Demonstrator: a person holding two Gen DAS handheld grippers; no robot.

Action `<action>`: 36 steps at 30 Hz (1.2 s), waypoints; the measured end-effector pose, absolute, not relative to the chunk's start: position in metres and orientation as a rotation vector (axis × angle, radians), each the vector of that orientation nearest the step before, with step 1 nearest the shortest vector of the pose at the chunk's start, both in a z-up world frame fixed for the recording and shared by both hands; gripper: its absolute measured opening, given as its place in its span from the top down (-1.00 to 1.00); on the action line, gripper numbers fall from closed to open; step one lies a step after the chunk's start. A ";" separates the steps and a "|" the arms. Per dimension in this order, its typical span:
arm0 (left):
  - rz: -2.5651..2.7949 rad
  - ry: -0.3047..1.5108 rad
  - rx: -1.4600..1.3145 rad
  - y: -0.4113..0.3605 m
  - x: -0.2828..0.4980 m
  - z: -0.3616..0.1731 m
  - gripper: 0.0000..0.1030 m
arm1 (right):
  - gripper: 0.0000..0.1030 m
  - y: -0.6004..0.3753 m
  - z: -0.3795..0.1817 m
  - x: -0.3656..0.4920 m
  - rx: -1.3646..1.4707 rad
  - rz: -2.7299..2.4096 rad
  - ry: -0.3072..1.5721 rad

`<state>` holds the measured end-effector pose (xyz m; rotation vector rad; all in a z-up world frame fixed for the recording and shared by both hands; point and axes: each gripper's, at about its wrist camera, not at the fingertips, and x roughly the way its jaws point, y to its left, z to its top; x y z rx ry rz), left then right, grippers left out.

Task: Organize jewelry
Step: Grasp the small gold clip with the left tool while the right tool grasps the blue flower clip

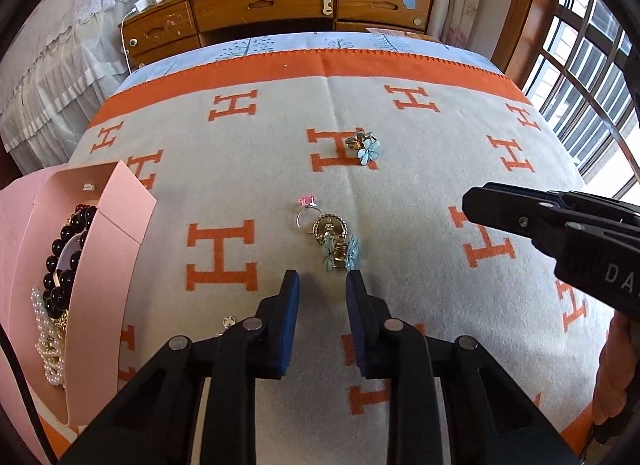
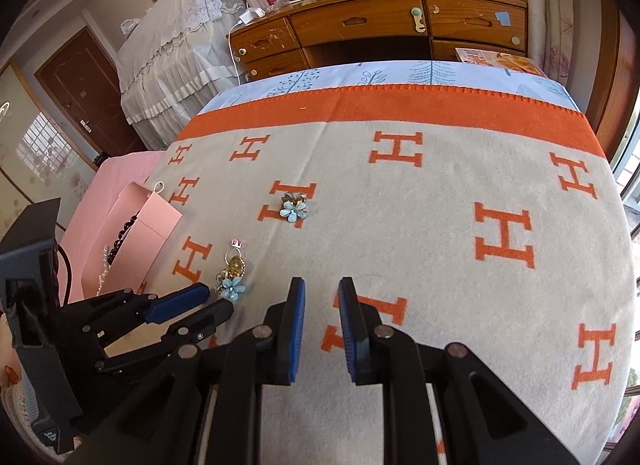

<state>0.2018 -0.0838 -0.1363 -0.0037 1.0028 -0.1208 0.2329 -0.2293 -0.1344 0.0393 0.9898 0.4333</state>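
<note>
Jewelry cluster (image 1: 328,235) just ahead of left gripper (image 1: 322,279); jaws apparently empty.

Both views are bright, lit by daylight. In the left wrist view the light enters through the barred window (image 1: 588,77), right of the blanket (image 1: 400,193); the panes are blown out to white. Illumination across the blanket is even, colours saturated. Shadows are soft and short: a faint one lies beside the blue flower clip (image 1: 365,148) near the blanket's middle. Fisheye distortion is strong: the blanket's orange border bows and the dresser (image 2: 380,29) beyond the blanket curves. Black vignette fills all corners. Focus is sharp at the blanket's centre, softer towards the rim. No motion blur visible.
</note>
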 end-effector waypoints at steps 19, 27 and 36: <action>-0.157 0.970 -0.046 -0.081 0.213 -0.137 0.71 | 0.66 -0.206 -0.152 0.258 -0.010 0.450 1.021; -0.164 0.947 -0.084 -0.066 0.203 -0.133 0.73 | 0.66 -0.184 -0.153 0.273 -0.046 0.464 1.000; -0.190 0.926 -0.181 -0.035 0.183 -0.121 0.73 | 0.66 -0.164 -0.154 0.288 -0.108 0.421 0.945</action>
